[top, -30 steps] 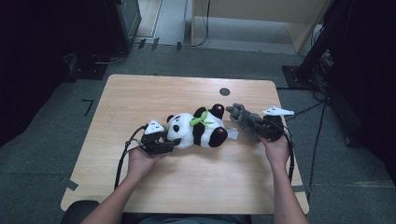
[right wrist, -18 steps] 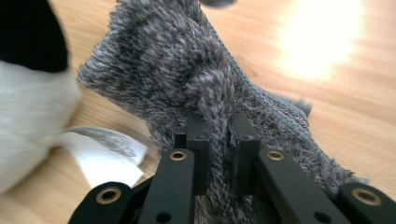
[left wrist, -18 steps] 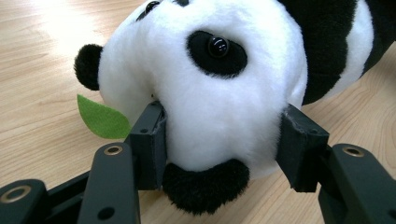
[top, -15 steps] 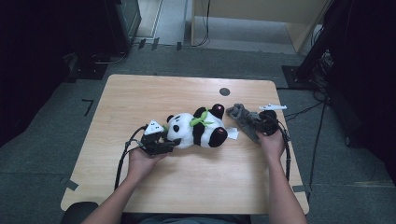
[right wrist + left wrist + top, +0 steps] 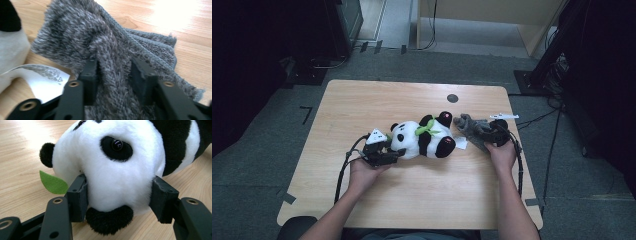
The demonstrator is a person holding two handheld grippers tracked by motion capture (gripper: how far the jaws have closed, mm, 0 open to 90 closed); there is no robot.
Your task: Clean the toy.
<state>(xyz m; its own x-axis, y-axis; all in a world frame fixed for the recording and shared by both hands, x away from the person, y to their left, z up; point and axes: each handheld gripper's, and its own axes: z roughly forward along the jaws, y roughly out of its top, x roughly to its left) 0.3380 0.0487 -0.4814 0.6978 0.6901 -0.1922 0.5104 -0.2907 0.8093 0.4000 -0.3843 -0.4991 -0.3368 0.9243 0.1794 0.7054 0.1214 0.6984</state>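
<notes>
**A:** Two soft things are in play: the panda plush (image 5: 424,139) lies on its side in the middle of the bench (image 5: 362,105), and the grey fuzzy cloth (image 5: 472,129) sits crumpled just beside its feet, toward the right edge.

**B:** What are the tongs doing?

**A:** The left tongs (image 5: 117,192) are clamped on the panda's head, one pad against each cheek. The right tongs (image 5: 113,72) have just been opening; a fold of the grey cloth stands between the pads, but they look slack around it rather than pinching.

**B:** So the right hand is setting the cloth down?

**A:** That's my reading. To do it well, I'd spread the right jaws wider before drawing back, since the long pile could snag on a pad and drag the cloth along. Pull straight away from the fold, not sideways, and steer clear of the white label (image 5: 42,76) by the panda.

**B:** And the left?

**A:** Keep the hold gentle and level; the head squashes easily and could slip out.
</notes>
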